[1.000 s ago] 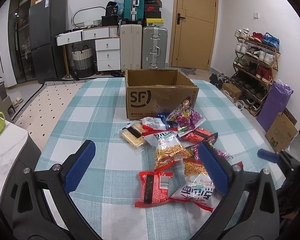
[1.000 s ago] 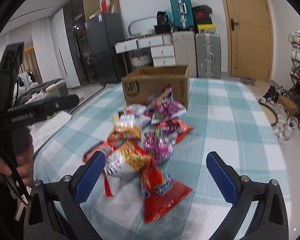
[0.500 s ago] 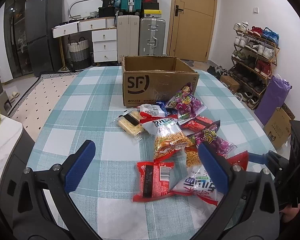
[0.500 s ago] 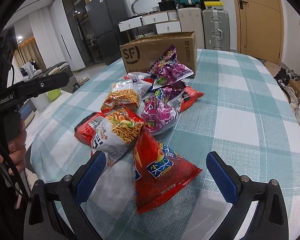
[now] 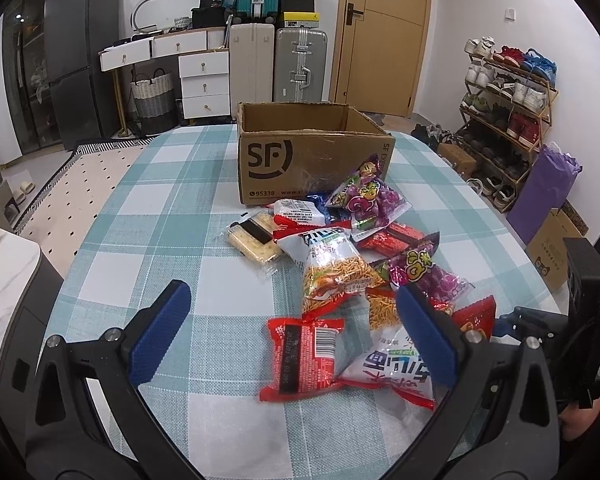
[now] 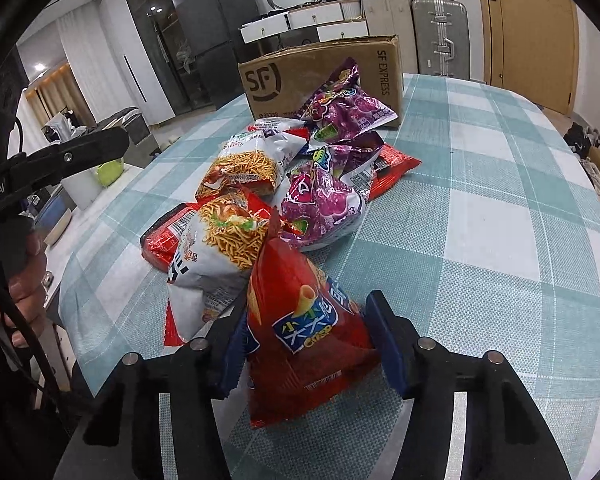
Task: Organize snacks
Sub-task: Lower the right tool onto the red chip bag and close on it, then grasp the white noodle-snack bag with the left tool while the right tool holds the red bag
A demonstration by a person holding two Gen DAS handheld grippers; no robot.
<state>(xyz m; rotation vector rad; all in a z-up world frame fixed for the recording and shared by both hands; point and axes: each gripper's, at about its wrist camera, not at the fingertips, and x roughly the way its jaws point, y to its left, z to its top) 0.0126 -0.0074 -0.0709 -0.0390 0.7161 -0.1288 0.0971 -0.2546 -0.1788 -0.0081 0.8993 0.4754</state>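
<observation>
A heap of snack bags lies on the checked tablecloth in front of an open cardboard SF box (image 5: 312,156), which also shows in the right wrist view (image 6: 320,72). My right gripper (image 6: 308,340) has its jaws closed in on both sides of a red crisp bag (image 6: 300,332) at the near end of the heap. My left gripper (image 5: 292,328) is open and empty, hovering above a red packet (image 5: 302,354) and a white noodle-snack bag (image 5: 396,372). Purple candy bags (image 6: 324,204) and noodle-snack bags (image 6: 224,240) lie between the red bag and the box.
The table's front edge (image 5: 260,440) is close under the left gripper. A pale cracker pack (image 5: 254,238) lies left of the heap. Bare tablecloth (image 6: 500,220) spreads to the right of the heap. Suitcases, drawers and a shoe rack (image 5: 508,120) stand beyond the table.
My right gripper moved forward and down to the heap and narrowed its jaws onto the red crisp bag. My left gripper drifted forward and lower over the near packets, still open.
</observation>
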